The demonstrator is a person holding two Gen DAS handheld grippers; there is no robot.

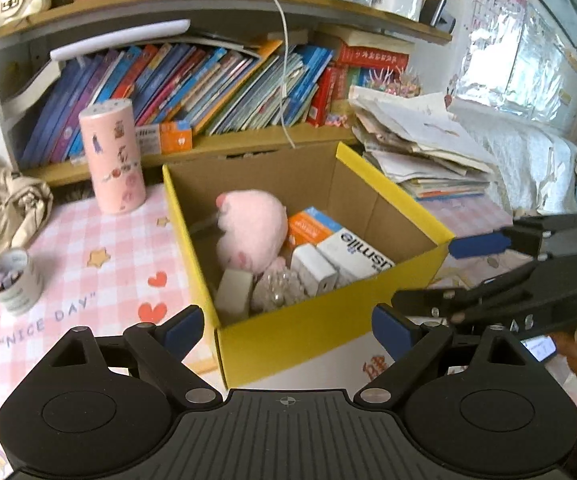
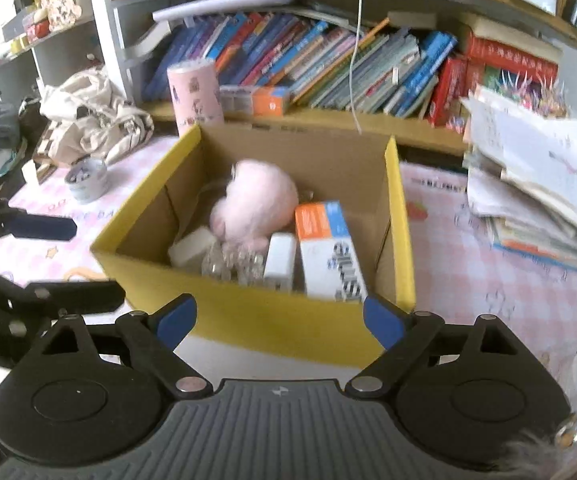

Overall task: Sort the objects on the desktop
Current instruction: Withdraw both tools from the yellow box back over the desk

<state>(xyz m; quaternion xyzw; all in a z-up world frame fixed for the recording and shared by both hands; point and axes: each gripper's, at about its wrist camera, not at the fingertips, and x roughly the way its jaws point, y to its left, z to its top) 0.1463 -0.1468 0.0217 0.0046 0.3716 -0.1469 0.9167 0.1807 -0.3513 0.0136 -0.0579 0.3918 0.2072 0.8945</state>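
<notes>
1. Left gripper (image 1: 284,326) has its jaws spread wide with nothing between the blue pads, hovering just in front of the near wall of the yellow box (image 1: 328,332).
2. Right gripper (image 2: 280,322) is the same deal: jaws wide apart, empty, right at the box's near edge.
3. Inside the box, a pink plush toy (image 1: 254,228) sits toward the middle-back, with an orange-and-blue carton (image 1: 312,226), a white "usmile" box (image 1: 358,258), a small white box (image 1: 314,274) and a beaded clump (image 1: 280,292) packed along the near side.
4. The box sits on a pink checked desk mat (image 1: 88,248).
5. A pink cylinder (image 1: 113,156) stands upright by the mat's back edge, left of the box.
6. A small tub (image 1: 14,280) sits near the mat's left edge.
7. A paper stack (image 1: 428,148) is piled at the back right corner.
</notes>
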